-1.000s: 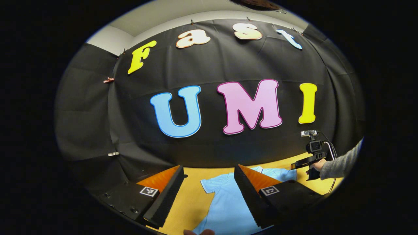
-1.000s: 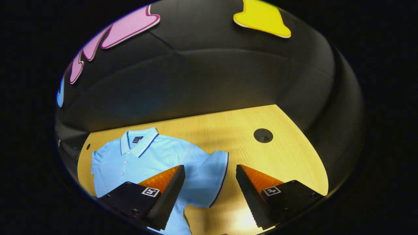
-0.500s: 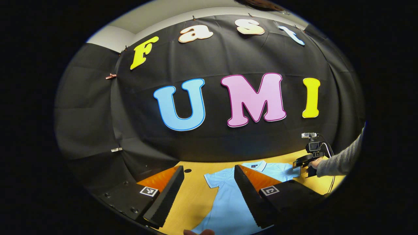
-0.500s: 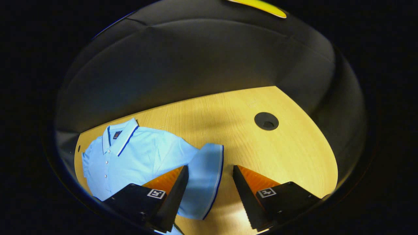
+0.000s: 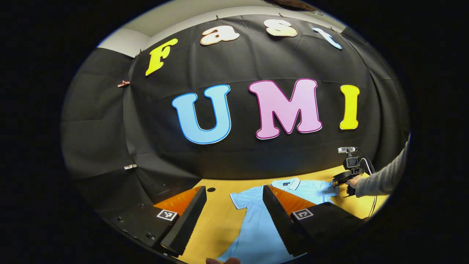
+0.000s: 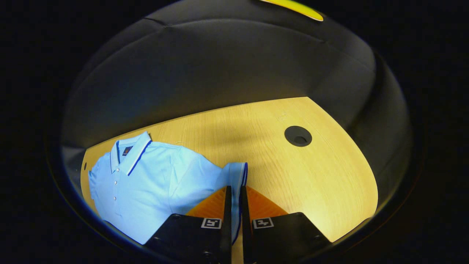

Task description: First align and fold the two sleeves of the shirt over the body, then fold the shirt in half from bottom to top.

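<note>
The light blue shirt [image 6: 146,183] is laid flat on the tabletop [image 6: 311,176]. Its sleeve [image 6: 234,176] is pinched at the trimmed edge by the right gripper [image 6: 234,220], apparently through both layers. The left gripper [image 5: 234,220] is held above with jaws spread. The cloth is judged soft and light, so the edge is best gripped.

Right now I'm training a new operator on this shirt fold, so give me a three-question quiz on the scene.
1. True or false: the right gripper is shut on a sleeve.
2. The left gripper is: A open, B shut, C holding the collar.
3. Fill in: the shirt lies on a ____ table.

Key: 1 true; 2 A; 3 wooden.
</note>
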`<state>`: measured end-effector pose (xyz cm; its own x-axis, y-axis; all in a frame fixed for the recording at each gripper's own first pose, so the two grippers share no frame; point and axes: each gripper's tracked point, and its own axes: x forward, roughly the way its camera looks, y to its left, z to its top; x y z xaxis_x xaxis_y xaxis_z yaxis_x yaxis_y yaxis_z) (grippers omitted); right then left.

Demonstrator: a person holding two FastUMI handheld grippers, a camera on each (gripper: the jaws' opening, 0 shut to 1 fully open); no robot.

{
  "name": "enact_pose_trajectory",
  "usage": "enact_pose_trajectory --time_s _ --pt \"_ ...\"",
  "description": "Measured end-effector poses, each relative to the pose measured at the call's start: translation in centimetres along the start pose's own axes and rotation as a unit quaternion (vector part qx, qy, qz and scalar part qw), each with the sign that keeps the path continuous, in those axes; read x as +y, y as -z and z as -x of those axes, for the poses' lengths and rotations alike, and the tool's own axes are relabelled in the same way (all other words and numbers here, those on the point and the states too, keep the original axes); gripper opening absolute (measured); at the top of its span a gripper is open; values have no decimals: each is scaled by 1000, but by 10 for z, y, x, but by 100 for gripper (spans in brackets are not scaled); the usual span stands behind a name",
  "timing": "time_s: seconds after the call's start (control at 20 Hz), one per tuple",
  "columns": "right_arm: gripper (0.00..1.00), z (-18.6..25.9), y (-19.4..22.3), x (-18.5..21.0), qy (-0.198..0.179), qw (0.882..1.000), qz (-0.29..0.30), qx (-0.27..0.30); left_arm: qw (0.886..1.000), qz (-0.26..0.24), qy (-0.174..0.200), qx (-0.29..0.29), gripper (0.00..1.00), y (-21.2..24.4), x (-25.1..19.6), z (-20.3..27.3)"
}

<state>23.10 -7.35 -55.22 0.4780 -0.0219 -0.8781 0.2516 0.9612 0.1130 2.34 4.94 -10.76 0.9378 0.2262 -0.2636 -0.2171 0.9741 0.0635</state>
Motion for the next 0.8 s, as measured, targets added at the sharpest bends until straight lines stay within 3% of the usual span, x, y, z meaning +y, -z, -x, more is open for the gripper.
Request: enact_pose_trajectory --time_s 0.05,0.2,0.35,0.55,0.8 --pt "5 0 -1 3 -8 1000 2 -1 1000 0 0 0 98 -1 1 0" --pt "5 2 -4 6 -17 1000 8 -8 1000 -2 -2 -3 98 -1 6 0" --pt "5 19 -33 28 -41 998 6 -52 1000 2 -5 -2 98 2 11 1" --pt "5 50 -50 90 -98 991 13 -85 1000 10 -11 -2 98 5 19 5" --pt "5 77 -32 188 -180 979 44 -87 1000 15 -26 -4 98 7 38 16"
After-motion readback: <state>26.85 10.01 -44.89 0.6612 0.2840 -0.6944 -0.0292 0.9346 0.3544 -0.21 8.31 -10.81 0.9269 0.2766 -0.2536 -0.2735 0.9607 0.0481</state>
